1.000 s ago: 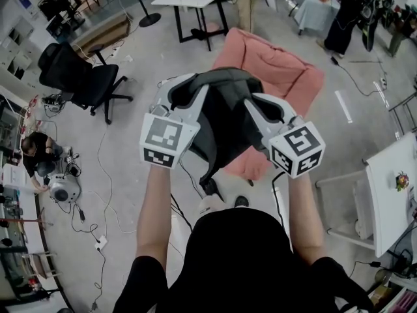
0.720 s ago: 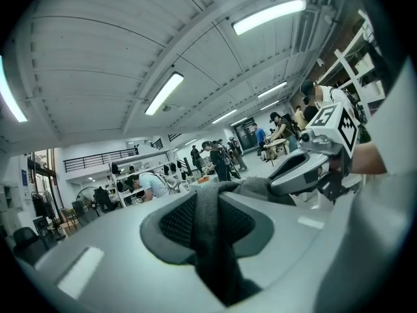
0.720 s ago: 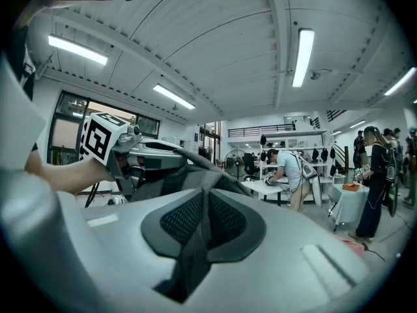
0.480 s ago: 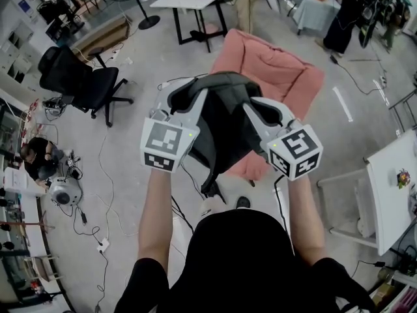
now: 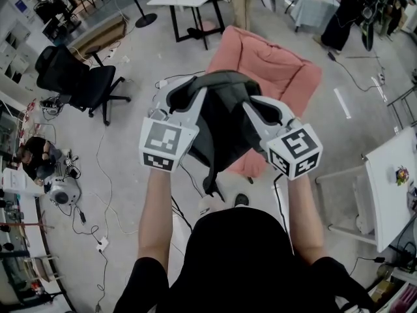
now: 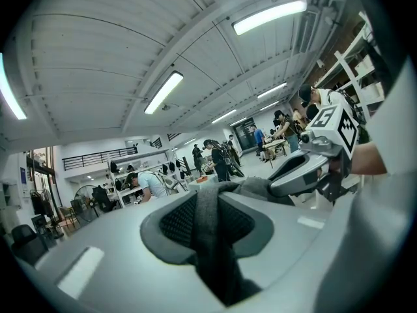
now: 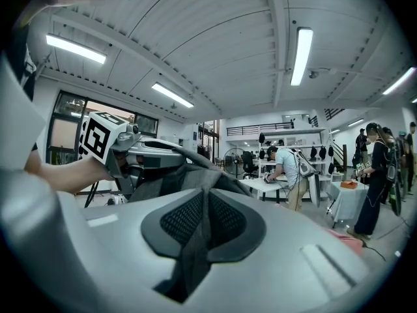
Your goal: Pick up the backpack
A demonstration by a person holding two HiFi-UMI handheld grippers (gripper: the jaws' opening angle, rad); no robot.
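Clearly both the left hand-held gripper (image 5: 184, 96) and right hand-held gripper (image 5: 255, 109) clench the backpack (image 5: 221, 126); best hold them level, squeezing evenly.

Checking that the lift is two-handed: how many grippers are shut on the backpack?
2. The left gripper clamps grey fabric of the backpack at its left side; the right gripper clamps fabric at its right side. Neither is hidden.
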